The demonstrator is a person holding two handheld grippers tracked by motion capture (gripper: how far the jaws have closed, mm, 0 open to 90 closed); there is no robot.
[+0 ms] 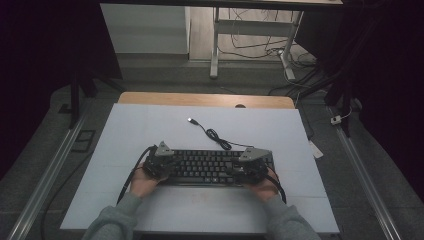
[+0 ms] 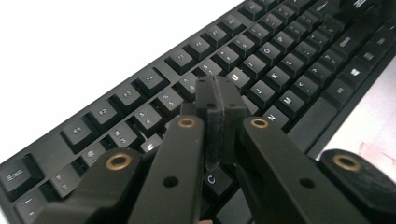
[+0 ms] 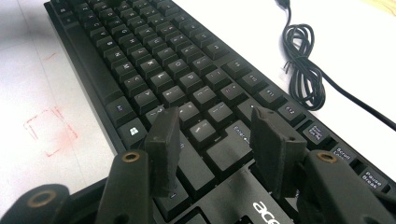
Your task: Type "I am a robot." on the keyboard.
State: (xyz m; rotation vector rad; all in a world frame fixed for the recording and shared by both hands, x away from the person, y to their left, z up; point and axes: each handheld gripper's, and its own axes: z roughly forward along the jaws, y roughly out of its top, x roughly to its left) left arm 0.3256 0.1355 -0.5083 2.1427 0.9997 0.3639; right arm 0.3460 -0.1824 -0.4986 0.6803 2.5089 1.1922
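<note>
- Nearest the person, both hands sit at the near edge of the keyboard (image 1: pixel 210 167), which lies across the middle of the white counter (image 1: pixel 150 125), long side towards the person.
- The left gripper (image 1: pixel 161 165) is over the keyboard's left end. Its fingers (image 2: pixel 211 105) are pressed flat together with nothing between them, tips poised just above the letter keys; I cannot tell whether they touch a key.
- The right gripper (image 1: pixel 250 162) is over the keyboard's right end. Its fingers (image 3: pixel 163 140) stand partly apart, holding nothing, hanging above the keys around Enter.
- This looks like key-pressing or typing work: the left gripper seems set up as a single poking tip, the right not yet.
- No sign tells how many keys are done; the keyboard looks flat and square on the counter, with no key visibly down.
- Beyond the keyboard's far edge, its cable (image 1: pixel 217 137) lies loosely coiled, running to a loose plug (image 1: pixel 191 120) further back, connected to nothing.
- So plugging in, if wanted, is left, as is most of the pressing, I would judge.
</note>
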